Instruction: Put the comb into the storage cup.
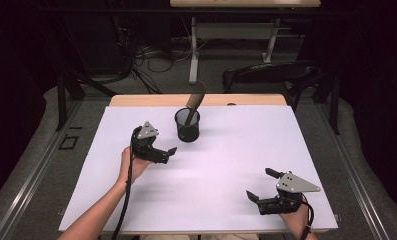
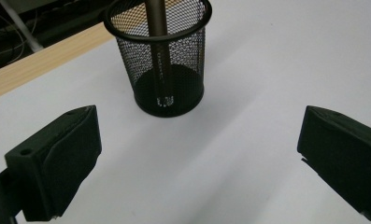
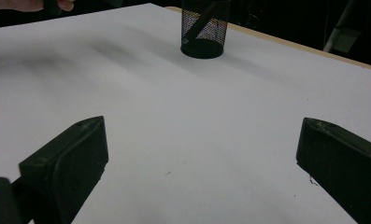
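Note:
A black mesh cup (image 1: 187,126) stands upright near the far middle of the white table (image 1: 226,160). A brown long-handled utensil (image 1: 195,100) leans in it, its top sticking out toward the back. My left gripper (image 1: 167,154) is open just left of and in front of the cup, holding nothing. In the left gripper view the cup (image 2: 167,70) and the utensil's shaft (image 2: 157,23) sit close ahead between the spread jaws of that gripper (image 2: 199,130). My right gripper (image 1: 259,183) rests open near the front right. The right gripper view shows its jaws (image 3: 202,137) wide apart over bare table, the cup (image 3: 204,28) far off.
A wooden strip (image 1: 151,100) runs along the table's far edge. Beyond it stand a dark chair (image 1: 271,75), a desk frame (image 1: 231,32) and floor cables (image 1: 151,62). In the right gripper view, the person's other hand (image 3: 29,4) appears at the top left.

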The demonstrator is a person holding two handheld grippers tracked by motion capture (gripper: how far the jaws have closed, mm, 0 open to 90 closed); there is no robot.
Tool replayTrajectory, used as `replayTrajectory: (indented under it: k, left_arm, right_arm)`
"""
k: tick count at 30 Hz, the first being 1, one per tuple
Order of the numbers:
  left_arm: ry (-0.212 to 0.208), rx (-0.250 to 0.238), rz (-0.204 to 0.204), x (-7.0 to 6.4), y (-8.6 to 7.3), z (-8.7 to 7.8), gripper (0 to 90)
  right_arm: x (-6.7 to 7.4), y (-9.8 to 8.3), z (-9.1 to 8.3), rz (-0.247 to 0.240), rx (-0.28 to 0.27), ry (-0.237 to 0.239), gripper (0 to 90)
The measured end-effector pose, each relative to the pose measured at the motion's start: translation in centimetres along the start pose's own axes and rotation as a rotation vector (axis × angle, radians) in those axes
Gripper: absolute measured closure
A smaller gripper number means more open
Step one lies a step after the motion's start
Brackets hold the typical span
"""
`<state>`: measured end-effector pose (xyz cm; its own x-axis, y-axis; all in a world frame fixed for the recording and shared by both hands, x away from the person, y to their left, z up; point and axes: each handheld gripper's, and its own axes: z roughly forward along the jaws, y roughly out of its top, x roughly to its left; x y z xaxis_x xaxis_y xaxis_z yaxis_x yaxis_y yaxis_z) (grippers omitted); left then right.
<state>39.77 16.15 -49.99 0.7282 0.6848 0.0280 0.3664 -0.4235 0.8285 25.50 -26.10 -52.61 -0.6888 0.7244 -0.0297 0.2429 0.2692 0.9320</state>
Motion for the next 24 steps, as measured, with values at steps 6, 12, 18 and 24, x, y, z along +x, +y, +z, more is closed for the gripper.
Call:
replayTrajectory:
  k: [6,12,18,24]
  left_arm:
    - [0.006,0.005,0.000,-0.5,-0.7,-1.2,0.0]
    - [0.019,0.017,-0.008,-1.1,-1.5,-2.1,0.0]
    - [0.013,0.019,-0.006,-1.5,-2.0,-2.9,0.0]
    - [0.009,0.012,0.002,-1.9,-2.5,-3.7,0.0]
  right_arm:
    - [0.0,0.0,0.0,0.003,0.002,0.000,1.9]
    - [0.0,0.0,0.0,0.002,0.002,0.002,1.9]
    - [0.0,0.0,0.0,0.001,0.004,0.004,1.9]
    - [0.0,0.0,0.0,0.004,0.005,0.003,1.9]
